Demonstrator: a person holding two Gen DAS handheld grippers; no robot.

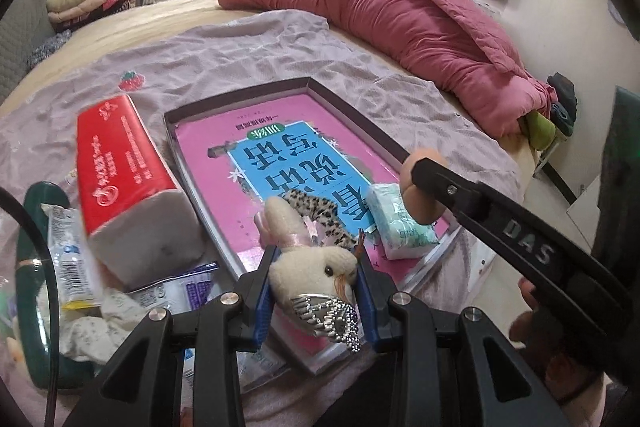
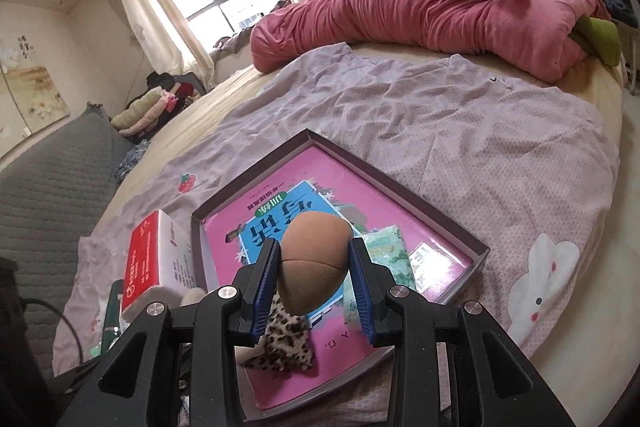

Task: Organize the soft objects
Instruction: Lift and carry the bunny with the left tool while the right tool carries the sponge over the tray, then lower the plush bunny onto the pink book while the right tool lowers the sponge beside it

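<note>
On the lilac bedsheet point(image 2: 460, 131), a red tissue pack point(image 1: 124, 163) lies just left of the shallow box tray point(image 2: 436, 223). The tray holds a pink workbook point(image 1: 224, 147), a leopard-print cloth point(image 2: 284, 343) and a mint tissue packet point(image 1: 396, 223). The left gripper point(image 1: 316, 291) clamps a plush bunny point(image 1: 308, 271) over the tray's near edge. The right gripper point(image 2: 316, 287), marked "DAS", squeezes a tan makeup sponge point(image 2: 316, 263) above the tray.

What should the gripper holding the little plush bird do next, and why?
Probably lower the left gripper a little and open it. Its pads are clamped on the plush bird just above the shallow box, where a leopard-print piece and a tissue pack already lie.
</note>
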